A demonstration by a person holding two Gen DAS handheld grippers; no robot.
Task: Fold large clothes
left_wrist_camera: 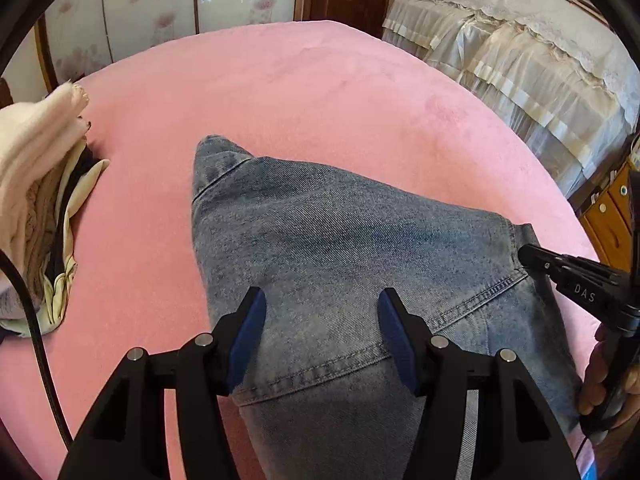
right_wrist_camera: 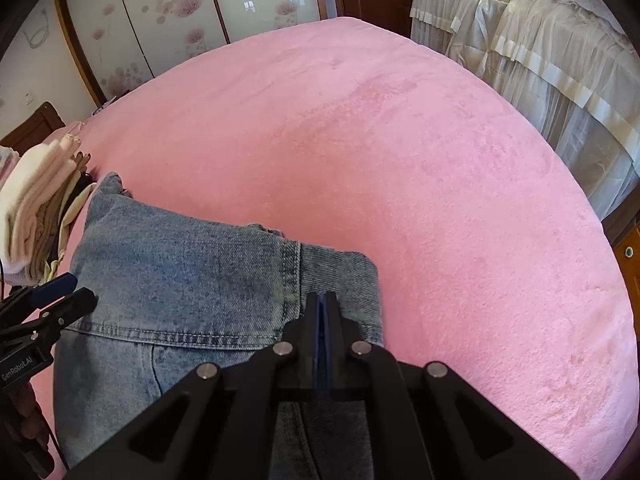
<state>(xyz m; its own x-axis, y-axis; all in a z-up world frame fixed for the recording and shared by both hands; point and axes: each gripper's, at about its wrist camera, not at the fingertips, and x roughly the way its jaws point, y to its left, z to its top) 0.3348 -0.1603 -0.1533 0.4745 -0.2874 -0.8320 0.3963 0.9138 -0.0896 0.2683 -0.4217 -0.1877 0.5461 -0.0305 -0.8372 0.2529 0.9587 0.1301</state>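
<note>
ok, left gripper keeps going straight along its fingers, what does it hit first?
Probably the denim garment: the open left gripper sits just over it, pointing along the fabric. Past that comes the pink blanket. Height above the denim is unclear.

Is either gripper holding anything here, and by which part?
The right gripper is shut on the jeans at their right-hand edge. The left gripper is open above the denim, holding nothing.

jeans (left_wrist_camera: 340, 248) cut off below, folded pile (left_wrist_camera: 36, 200) cropped left
</note>
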